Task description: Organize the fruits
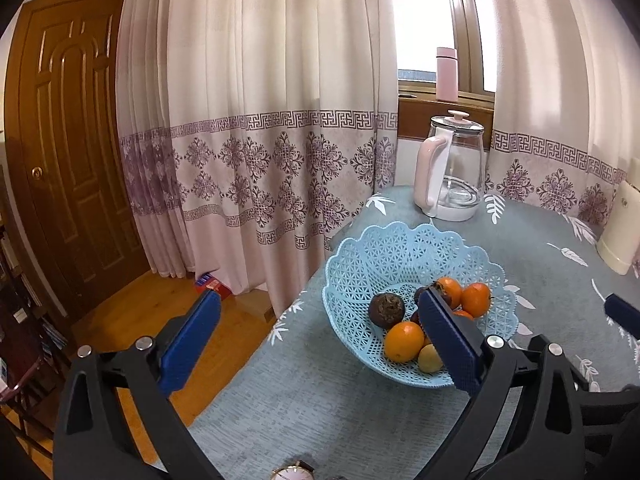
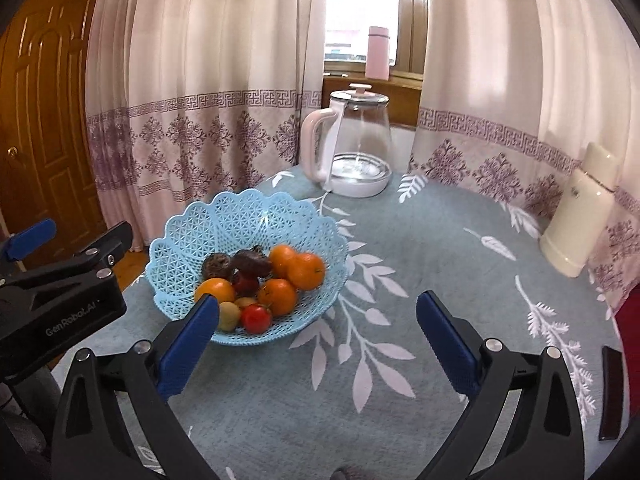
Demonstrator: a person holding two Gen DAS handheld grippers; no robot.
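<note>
The fruits (image 2: 260,288) — oranges, a small red one, a pale yellow one and some dark ones — are all gathered in the blue lattice basket (image 2: 240,216) near the left edge of the surface (image 2: 440,260). No loose fruit is seen on the patterned cloth, so the task is judged nearly or fully done. Nothing is held: the left gripper (image 1: 320,340) and right gripper (image 2: 316,344) are both kept with fingers spread wide — short of the basket.

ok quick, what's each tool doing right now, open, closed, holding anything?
Left tool: open, holding nothing, over the table edge beside the blue basket.
Right tool: open, holding nothing, above the tablecloth to the right of the basket.
</note>
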